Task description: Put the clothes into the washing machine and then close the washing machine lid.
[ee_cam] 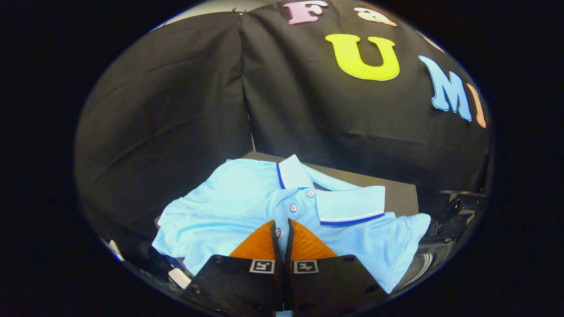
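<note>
One light-blue polo shirt [246, 211] lay spread on the dark desk [396, 193], collar away from me, just ahead of and under the fingers. My hand-held gripper [282, 229] was pinched nearly closed on the button placket, a thin fold of cloth between the fingers. Soft, light, floppy; I judged it would drape and trail. Washing machine [445, 237] sat just beside the shirt.
</note>
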